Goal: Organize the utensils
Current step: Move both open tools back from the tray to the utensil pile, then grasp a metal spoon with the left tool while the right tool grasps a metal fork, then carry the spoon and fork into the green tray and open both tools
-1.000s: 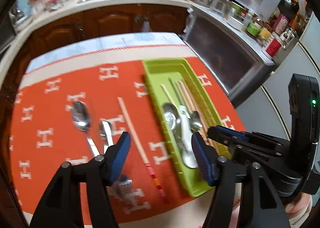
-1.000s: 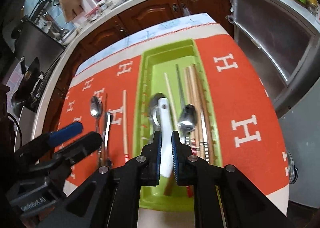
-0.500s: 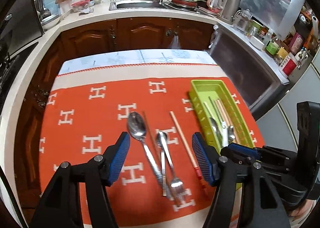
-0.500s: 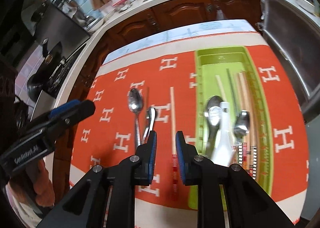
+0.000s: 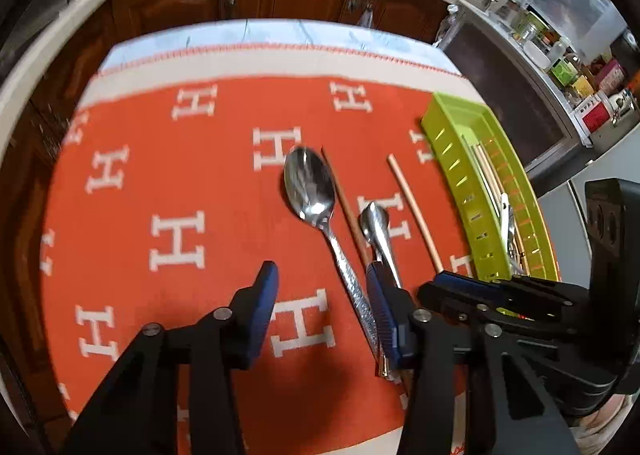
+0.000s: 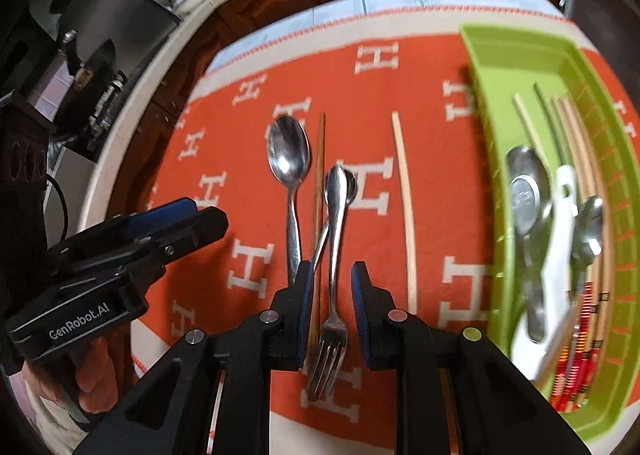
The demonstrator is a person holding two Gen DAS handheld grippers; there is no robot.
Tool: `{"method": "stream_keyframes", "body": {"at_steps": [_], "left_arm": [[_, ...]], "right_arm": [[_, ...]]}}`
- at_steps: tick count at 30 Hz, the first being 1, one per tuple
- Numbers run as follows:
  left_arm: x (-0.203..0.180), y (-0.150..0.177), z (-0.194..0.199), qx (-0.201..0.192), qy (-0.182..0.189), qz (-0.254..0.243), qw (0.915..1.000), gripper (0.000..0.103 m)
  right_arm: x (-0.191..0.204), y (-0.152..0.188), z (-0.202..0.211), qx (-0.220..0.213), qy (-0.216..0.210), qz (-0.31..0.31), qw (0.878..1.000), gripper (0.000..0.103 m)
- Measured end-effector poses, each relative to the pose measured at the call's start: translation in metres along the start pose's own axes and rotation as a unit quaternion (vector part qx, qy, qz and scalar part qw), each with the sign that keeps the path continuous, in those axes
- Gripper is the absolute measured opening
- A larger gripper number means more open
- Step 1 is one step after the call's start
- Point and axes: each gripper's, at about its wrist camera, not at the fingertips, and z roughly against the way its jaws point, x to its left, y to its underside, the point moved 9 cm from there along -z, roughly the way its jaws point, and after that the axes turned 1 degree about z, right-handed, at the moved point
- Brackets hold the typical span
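Steel gleams on the woven orange cloth point(image 6: 380, 67): oval spoon point(image 6: 289, 153), slim fork point(image 6: 332, 279) between the right claw's point(image 6: 330, 287) narrowly parted ribbed pads (no contact). Left claw point(image 5: 322, 305) is closing, empty. Slotted green tray point(image 6: 516, 51) holds wooden chopsticks.

I'm seeing a matt woven orange cloth with white H letters point(image 6: 384, 103) under everything. The big polished steel spoon point(image 6: 289, 153) at 12 o'clock off my right jaws is mirror-glossy; its handle looks hammered in the left view. The steel fork point(image 6: 334, 255) is smooth and shiny. The pale bare-wood chopstick point(image 6: 406, 207) at 1 o'clock is matt. The lime-green slotted plastic tray point(image 6: 520, 51) at 2 o'clock has a slight sheen; the white spoon point(image 6: 556, 255) in it looks glossy, material unclear. The gripper fingers point(image 6: 362, 307) are matt black plastic with ribbed blue pads.
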Motion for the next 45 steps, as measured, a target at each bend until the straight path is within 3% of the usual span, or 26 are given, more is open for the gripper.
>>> {"method": "stream_keyframes", "body": {"at_steps": [7,15,19,23,28,34,45], "left_arm": [[0.004,0.005,-0.018,0.014,0.019,0.012,0.9997,0.041],[0.003,0.003,-0.03,0.018,0.02,0.017,0.9995,0.041],[0.003,0.002,-0.036,0.023,0.018,0.019,0.9994,0.041],[-0.001,0.001,-0.043,0.026,0.017,0.021,0.9993,0.04],[-0.002,-0.001,-0.052,0.029,0.01,0.03,0.9991,0.018],[-0.012,-0.004,-0.058,0.032,-0.001,0.021,0.9993,0.017],[-0.025,-0.007,-0.064,0.03,-0.065,-0.022,0.9972,0.012]], "right_arm": [[-0.001,0.005,-0.037,0.026,0.018,0.004,1.0,0.019],[0.013,0.0,-0.048,-0.005,0.07,0.058,0.996,0.019],[0.008,0.002,-0.045,-0.017,0.108,0.075,0.991,0.005],[0.002,0.003,-0.042,-0.021,0.092,0.055,0.994,0.005],[-0.01,0.001,-0.033,-0.029,0.068,0.021,0.997,0.005],[-0.011,0.0,-0.019,-0.043,0.048,0.011,0.998,0.005],[-0.018,0.009,0.016,-0.069,0.012,0.001,0.998,0.005]]}}
